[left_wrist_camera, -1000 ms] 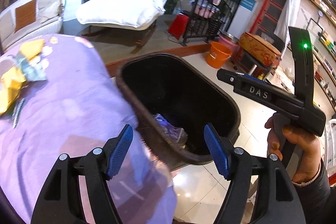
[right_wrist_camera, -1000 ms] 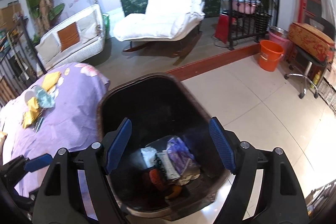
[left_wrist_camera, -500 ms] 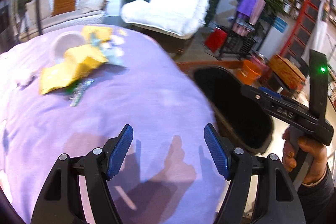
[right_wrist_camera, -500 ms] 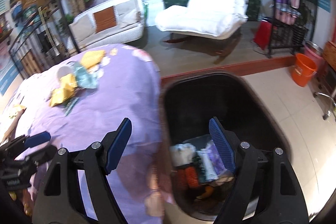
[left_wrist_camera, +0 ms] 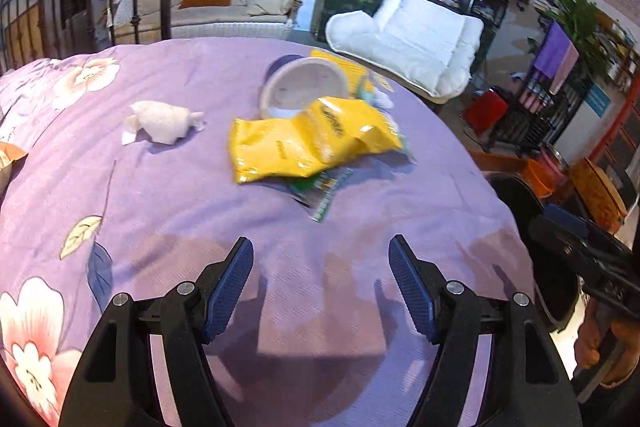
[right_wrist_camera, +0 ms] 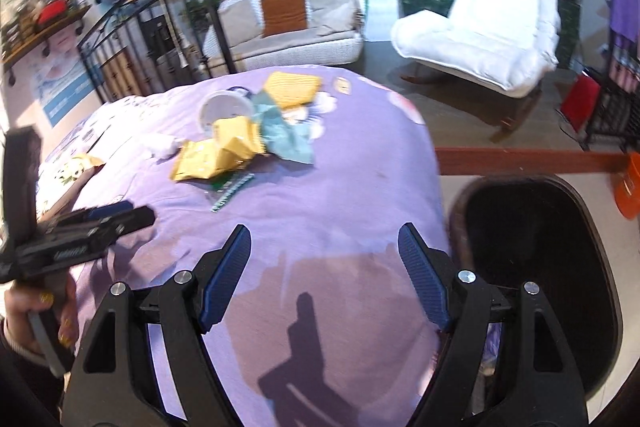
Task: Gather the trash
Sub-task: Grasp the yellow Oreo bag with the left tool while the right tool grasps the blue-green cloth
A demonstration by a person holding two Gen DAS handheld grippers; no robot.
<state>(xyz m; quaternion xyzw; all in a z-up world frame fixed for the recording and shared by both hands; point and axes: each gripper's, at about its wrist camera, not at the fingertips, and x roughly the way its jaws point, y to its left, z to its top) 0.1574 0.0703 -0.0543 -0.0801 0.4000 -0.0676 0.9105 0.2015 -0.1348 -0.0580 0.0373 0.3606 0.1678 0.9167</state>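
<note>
On the lilac, flower-printed bedspread (left_wrist_camera: 280, 307) the rubbish lies in a loose spread, well ahead of both tools. Furthest left is a crumpled white tissue wad (left_wrist_camera: 160, 121); it looks feather-light and soft, so a pinch across its bulging middle should hold it, though it will squash flat. Next comes a white round plastic tub (left_wrist_camera: 303, 91) tipped on its side, mouth toward the camera; it seems stiff but thin-walled, and its rim is the likely place to grip. Touching it in front is a glossy yellow foil snack bag (left_wrist_camera: 310, 143), light, crinkly and probably slippery; a crumpled ridge near its centre would give better purchase than a flat edge. A green printed flat wrapper (left_wrist_camera: 326, 193) lies partly beneath the bag, so thin against the cloth that fabric may get nipped with it. A pale teal crumpled sheet (right_wrist_camera: 286, 137) lies right of the bag.

The left gripper (left_wrist_camera: 321, 285) hovers over bare bedspread, jaws wide and holding nothing. The right gripper (right_wrist_camera: 325, 275) likewise stands wide and empty, beside the black oval plastic bin (right_wrist_camera: 536, 267) at the bed's right edge.
</note>
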